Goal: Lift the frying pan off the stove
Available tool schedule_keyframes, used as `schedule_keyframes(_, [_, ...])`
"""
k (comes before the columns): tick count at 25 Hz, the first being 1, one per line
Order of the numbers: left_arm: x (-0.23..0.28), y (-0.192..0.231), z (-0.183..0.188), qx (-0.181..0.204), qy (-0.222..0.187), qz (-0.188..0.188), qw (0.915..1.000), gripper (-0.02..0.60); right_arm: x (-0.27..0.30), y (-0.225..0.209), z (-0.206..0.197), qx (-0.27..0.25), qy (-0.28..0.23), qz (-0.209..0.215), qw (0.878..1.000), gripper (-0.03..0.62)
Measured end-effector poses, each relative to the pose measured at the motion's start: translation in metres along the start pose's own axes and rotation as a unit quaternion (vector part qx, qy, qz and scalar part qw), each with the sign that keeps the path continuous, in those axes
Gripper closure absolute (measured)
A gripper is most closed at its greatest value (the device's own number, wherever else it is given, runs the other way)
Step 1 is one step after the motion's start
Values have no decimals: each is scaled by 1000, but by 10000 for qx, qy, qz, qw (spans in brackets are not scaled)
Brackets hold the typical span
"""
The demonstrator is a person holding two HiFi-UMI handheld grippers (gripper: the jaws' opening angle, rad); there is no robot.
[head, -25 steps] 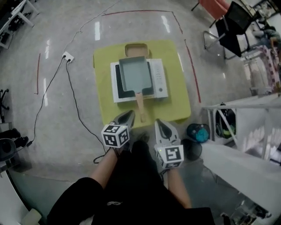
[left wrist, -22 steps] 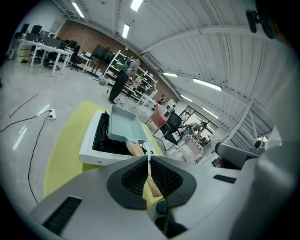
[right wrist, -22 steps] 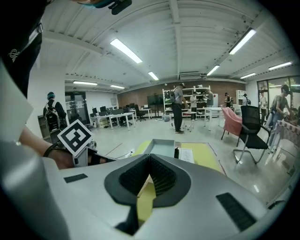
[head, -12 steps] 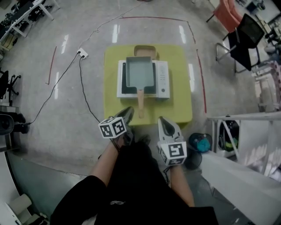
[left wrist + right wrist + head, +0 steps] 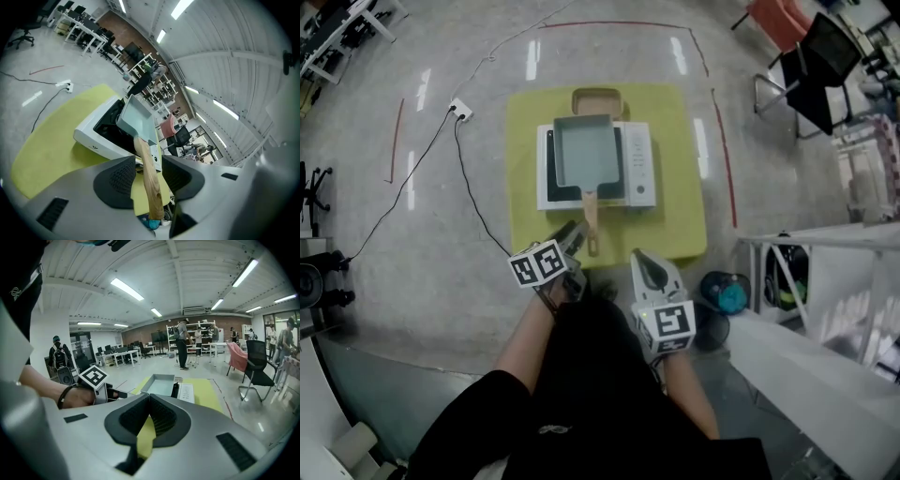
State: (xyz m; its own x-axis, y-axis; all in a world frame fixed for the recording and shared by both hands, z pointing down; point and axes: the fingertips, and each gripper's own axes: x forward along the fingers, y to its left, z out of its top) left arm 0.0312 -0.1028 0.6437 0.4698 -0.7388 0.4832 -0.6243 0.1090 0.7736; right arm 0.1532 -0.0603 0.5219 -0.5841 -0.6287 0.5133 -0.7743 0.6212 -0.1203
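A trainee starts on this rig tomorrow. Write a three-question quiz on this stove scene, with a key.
1. True or false: the frying pan sits on the stove.
2. What lies between the jaws of the left claw?
A) the pan's wooden handle
B) a power cable
C) nothing
3. Fill in: the right claw is ____ and holds nothing.

Key
1. True.
2. A. Those jaws have just been opening; the handle lies between them, not clamped.
3. Shut.
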Motion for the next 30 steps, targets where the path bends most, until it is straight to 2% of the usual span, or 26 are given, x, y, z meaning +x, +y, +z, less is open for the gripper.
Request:
schedule_keyframes(4, [21,2,3,-438,43,-177,9989,351,11,-8,2,46,107,-54,9999,579])
schedule_keyframes(9, [44,7,0,-804,211,-308,9961,337,18,-19,6,-5,150,-209,9997,579])
schedule_keyframes(19, [70,9,0,-1097,402,-379,9924,337,24,-40,10,74,288,-492,9983,579])
schedule_keyframes(26, [83,12,1,-1184,461,-406,9911,337,30,-45,7,109,399,-514,9978,578])
schedule_keyframes(30, [87,12,2,-1412,477,-483,9876,337,33,-48,7,170,386,-511,9978,579])
